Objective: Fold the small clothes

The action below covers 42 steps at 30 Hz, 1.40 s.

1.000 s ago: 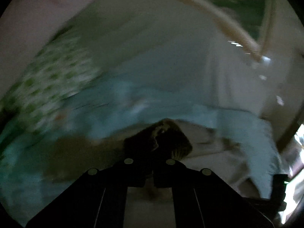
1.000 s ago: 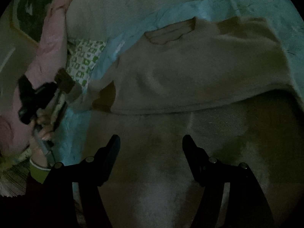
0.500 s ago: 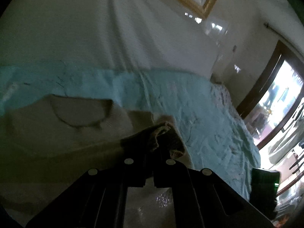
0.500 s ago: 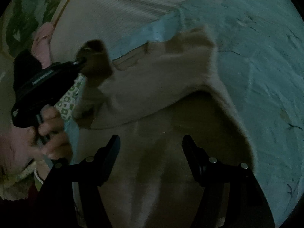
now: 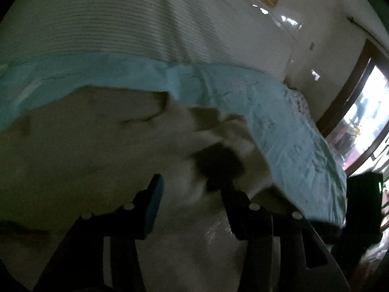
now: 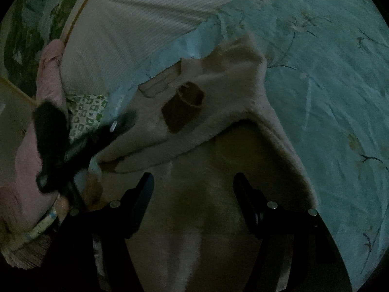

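Lying apparently between left fingers (image 5: 155,194): sweater cuff (image 5: 218,168)

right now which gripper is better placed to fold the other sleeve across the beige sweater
Probably the right gripper: its jaws stand open over the sweater, nearer the unfolded side. The left gripper has just been opening, leaving the dark cuff folded across.

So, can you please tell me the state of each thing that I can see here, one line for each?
beige sweater: lying on the bed, one sleeve folded over the chest, brown cuff on top.
left gripper: jaws have just been opening; they stand open, the cuff released and lying at the fingertips.
right gripper: open, empty, over the lower part of the sweater.
teal bedsheet: spread out, wrinkled.
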Each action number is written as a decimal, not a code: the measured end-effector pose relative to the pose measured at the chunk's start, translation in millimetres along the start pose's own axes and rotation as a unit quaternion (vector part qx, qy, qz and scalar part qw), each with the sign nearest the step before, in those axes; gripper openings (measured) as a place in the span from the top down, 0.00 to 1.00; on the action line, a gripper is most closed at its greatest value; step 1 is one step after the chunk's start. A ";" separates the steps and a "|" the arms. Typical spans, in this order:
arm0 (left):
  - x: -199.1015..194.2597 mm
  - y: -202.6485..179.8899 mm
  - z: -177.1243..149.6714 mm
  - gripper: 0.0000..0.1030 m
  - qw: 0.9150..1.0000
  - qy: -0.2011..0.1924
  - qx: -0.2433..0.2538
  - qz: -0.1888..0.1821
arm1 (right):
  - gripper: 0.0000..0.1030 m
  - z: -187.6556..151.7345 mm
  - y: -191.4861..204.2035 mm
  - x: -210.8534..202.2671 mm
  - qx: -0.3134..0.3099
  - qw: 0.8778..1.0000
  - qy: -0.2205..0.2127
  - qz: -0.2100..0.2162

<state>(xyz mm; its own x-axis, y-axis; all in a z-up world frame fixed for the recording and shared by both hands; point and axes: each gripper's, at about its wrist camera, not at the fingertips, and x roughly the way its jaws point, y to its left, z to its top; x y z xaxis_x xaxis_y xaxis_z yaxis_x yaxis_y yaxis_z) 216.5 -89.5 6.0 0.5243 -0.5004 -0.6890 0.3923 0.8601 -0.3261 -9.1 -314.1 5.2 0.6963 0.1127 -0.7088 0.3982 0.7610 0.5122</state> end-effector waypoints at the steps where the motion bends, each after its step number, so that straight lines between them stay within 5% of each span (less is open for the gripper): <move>1: -14.4 13.0 -10.2 0.52 1.000 -0.004 -0.009 0.009 | 0.33 1.6 1.8 2.9 -0.001 1.000 0.001 0.000; 4: -49.6 53.9 -34.7 0.52 0.997 -0.017 -0.054 0.052 | 0.33 7.5 11.3 10.7 -0.001 1.000 0.004 0.009; 10: -97.7 145.6 -72.7 0.52 0.976 -0.035 -0.151 0.155 | 0.33 34.4 38.9 39.7 -0.017 1.000 0.002 0.005; 13: -101.3 170.5 -76.1 0.52 0.968 -0.032 -0.162 0.191 | 0.33 58.4 44.9 54.7 -0.035 0.999 -0.004 -0.007; 17: -93.2 190.1 -71.0 0.52 0.960 -0.017 -0.157 0.230 | 0.33 92.7 45.3 70.0 -0.082 0.993 -0.013 -0.079; 24: -77.2 192.3 -58.2 0.52 0.956 -0.013 -0.157 0.247 | 0.31 115.5 48.1 113.8 -0.174 0.978 0.060 -0.099; 26: -74.3 190.6 -54.8 0.52 0.956 -0.012 -0.153 0.249 | 0.41 113.7 51.7 118.8 -0.199 0.974 0.064 -0.087; 28: -72.9 190.2 -53.6 0.52 0.956 -0.010 -0.151 0.252 | 0.94 112.8 55.2 121.2 -0.213 0.972 0.073 -0.067; 31: -70.5 188.5 -51.0 0.52 0.955 -0.010 -0.149 0.256 | 0.94 122.1 61.1 103.6 -0.225 0.973 0.040 -0.046; 34: -69.7 188.5 -50.7 0.49 0.956 -0.009 -0.147 0.254 | 0.94 140.9 60.7 43.0 -0.231 0.970 -0.073 0.037; 36: -67.8 188.5 -51.3 0.47 0.958 -0.008 -0.145 0.247 | 0.94 144.6 53.5 15.6 -0.241 0.962 -0.117 0.045; 42: -65.7 187.5 -51.0 0.47 0.957 -0.006 -0.148 0.250 | 0.94 113.1 29.0 31.9 -0.309 0.949 -0.046 -0.032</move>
<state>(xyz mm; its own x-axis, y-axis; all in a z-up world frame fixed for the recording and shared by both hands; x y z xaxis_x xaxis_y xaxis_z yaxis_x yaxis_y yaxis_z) 217.0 109.7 -42.9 0.6005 -0.0195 -0.7994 -0.1389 0.9820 -0.1283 92.2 -360.8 52.2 0.7433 0.0192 -0.6687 0.0340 0.9972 0.0665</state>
